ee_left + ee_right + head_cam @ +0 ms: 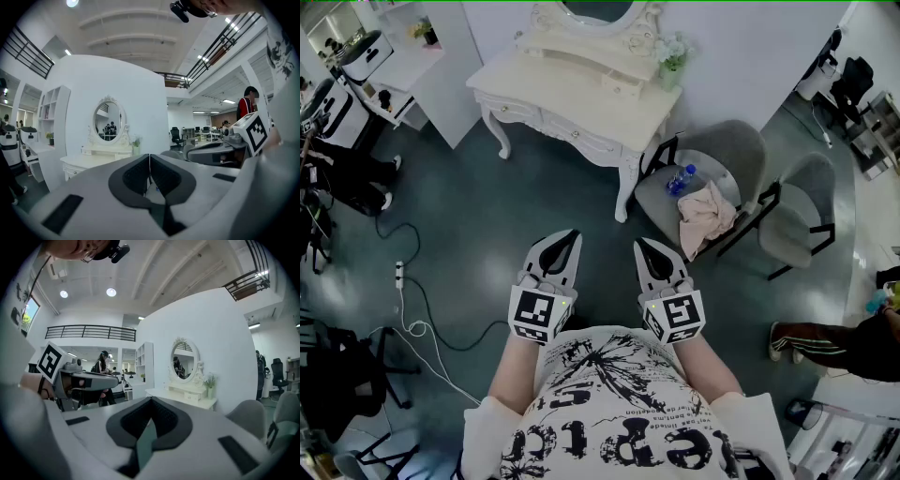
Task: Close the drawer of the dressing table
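Note:
The white dressing table (581, 98) with its oval mirror (598, 11) stands against the far wall, well ahead of both grippers. A small drawer (622, 87) in its raised shelf seems to stick out a little. The front drawers (572, 131) sit flush. My left gripper (572, 236) and right gripper (641, 244) are held side by side over the dark floor, close to my body, both shut and holding nothing. The table also shows far off in the left gripper view (91, 161) and the right gripper view (187, 397), beyond the shut jaws of the left gripper (150, 157) and the right gripper (151, 401).
Right of the table stands a grey chair (741, 150) holding a blue bottle (680, 178) and a pink cloth (705, 214), with a second grey chair (806, 211) beside it. A cable and power strip (398, 274) lie on the floor at the left. A person's leg (825, 342) shows at the right.

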The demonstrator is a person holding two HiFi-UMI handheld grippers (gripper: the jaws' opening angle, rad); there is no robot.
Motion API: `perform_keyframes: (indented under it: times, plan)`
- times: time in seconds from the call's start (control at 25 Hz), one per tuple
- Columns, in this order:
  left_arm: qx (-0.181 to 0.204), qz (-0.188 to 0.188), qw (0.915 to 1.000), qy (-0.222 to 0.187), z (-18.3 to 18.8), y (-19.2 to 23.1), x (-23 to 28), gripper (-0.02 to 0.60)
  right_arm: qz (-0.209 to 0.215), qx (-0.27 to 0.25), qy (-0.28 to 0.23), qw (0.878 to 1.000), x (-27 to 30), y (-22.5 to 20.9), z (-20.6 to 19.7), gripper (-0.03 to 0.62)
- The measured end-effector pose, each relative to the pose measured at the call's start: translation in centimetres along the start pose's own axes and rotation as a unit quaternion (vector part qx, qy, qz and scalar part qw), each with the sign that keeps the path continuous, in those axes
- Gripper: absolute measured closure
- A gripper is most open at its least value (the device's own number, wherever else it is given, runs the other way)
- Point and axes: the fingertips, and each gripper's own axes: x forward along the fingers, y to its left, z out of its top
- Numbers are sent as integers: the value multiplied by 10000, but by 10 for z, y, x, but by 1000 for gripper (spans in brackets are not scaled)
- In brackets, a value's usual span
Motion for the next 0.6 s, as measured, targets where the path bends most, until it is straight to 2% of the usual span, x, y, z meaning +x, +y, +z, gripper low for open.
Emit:
perform_keyframes:
  times: [0.6]
  plan:
    - [-95, 35, 9998, 170, -14, 5, 23, 561, -19, 315, 88, 9995, 16, -23, -10, 577]
